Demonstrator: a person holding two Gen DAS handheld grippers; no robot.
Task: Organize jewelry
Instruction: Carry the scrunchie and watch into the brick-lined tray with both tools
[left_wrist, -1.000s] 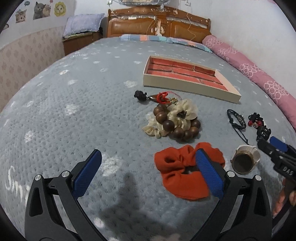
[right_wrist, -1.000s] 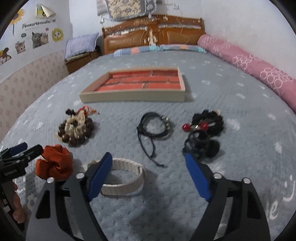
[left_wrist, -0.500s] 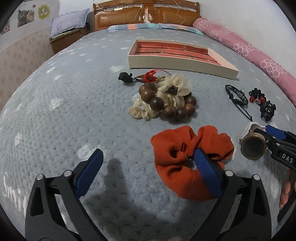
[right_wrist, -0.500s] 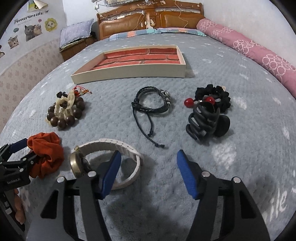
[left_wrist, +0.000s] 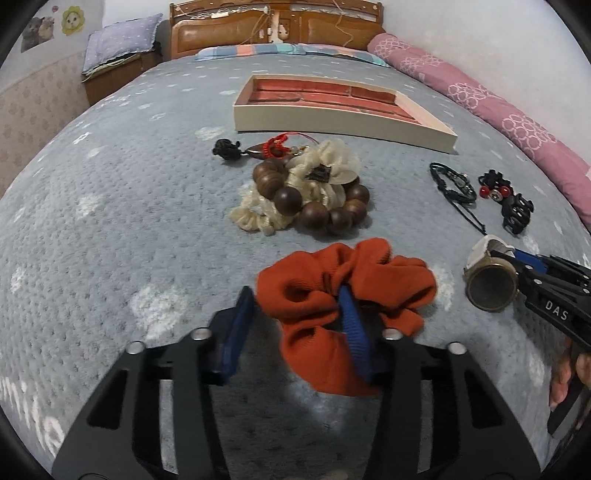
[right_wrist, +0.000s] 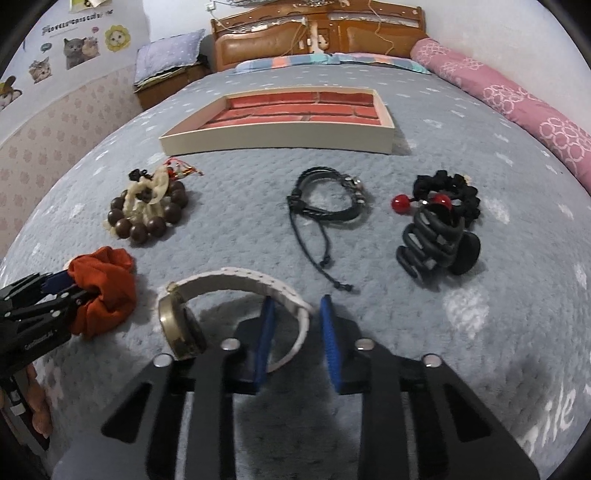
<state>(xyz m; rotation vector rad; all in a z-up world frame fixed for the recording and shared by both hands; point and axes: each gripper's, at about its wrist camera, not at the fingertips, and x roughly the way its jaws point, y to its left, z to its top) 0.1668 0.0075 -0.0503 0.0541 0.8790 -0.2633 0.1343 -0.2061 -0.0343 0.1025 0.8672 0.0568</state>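
Note:
An orange scrunchie (left_wrist: 369, 273) lies on the grey bedspread. My left gripper (left_wrist: 295, 295) has one pad through its hole and the other against its left edge; the jaws are closing and pinch the fabric. From the right wrist, the left gripper (right_wrist: 70, 288) shows with the scrunchie (right_wrist: 107, 280) at its tips. A watch (right_wrist: 181, 328) with a white strap stands on edge. My right gripper (right_wrist: 297, 301) straddles the strap, jaws closing, with thin gaps still showing beside the strap. The red-lined tray (left_wrist: 332, 114) lies beyond.
Between me and the tray (right_wrist: 277, 140) lie a wooden bead bracelet (left_wrist: 317, 214) on a cream scrunchie (left_wrist: 332, 162), a red-cord charm (left_wrist: 258, 149), a black cord bracelet (right_wrist: 332, 199), a black claw clip (right_wrist: 439, 236) and a black scrunchie with red beads (right_wrist: 450, 188). A pink bolster lines the right side.
Both pairs of jaws have narrowed from wide open. The left ones came down and closed onto the orange scrunchie. The right ones drew in around the watch strap.

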